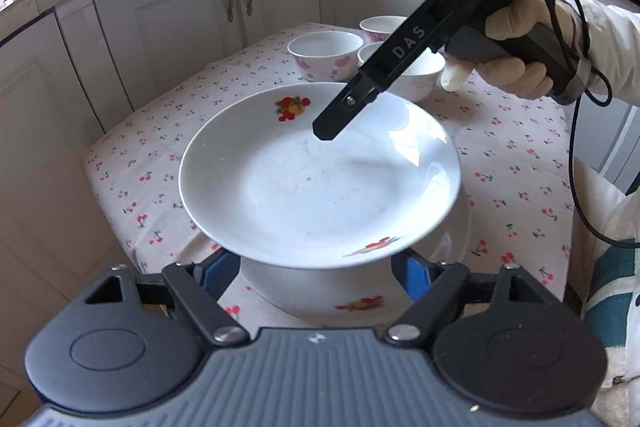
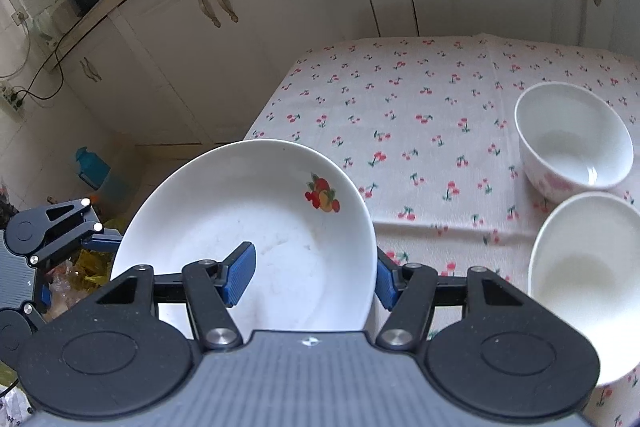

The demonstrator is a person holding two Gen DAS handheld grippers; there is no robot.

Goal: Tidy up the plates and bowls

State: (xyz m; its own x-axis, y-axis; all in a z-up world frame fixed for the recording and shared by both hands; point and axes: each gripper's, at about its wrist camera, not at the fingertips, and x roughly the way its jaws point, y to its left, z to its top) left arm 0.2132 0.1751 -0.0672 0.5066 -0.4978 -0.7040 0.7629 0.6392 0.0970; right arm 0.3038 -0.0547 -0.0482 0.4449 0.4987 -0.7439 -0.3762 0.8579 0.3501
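Observation:
A white plate with fruit decals (image 1: 316, 183) hangs tilted above a second, similar plate (image 1: 360, 303) lying on the cherry-print tablecloth. My right gripper (image 1: 332, 127) holds the upper plate (image 2: 256, 239) at its far rim; one blue pad (image 2: 240, 279) lies over the inner face, the other under the rim. My left gripper (image 1: 316, 279) is wide open, its blue pads on either side of the plate's near rim, and it shows at the left edge of the right wrist view (image 2: 52, 231). Three white bowls with pink flowers (image 1: 324, 55) stand behind the plates.
The table (image 2: 420, 99) stands against white kitchen cabinets (image 1: 192, 11) with a cluttered countertop above. Two bowls (image 2: 576, 139) sit at the right of the right wrist view. A blue jug (image 2: 92, 167) and yellow bags are on the floor at the left.

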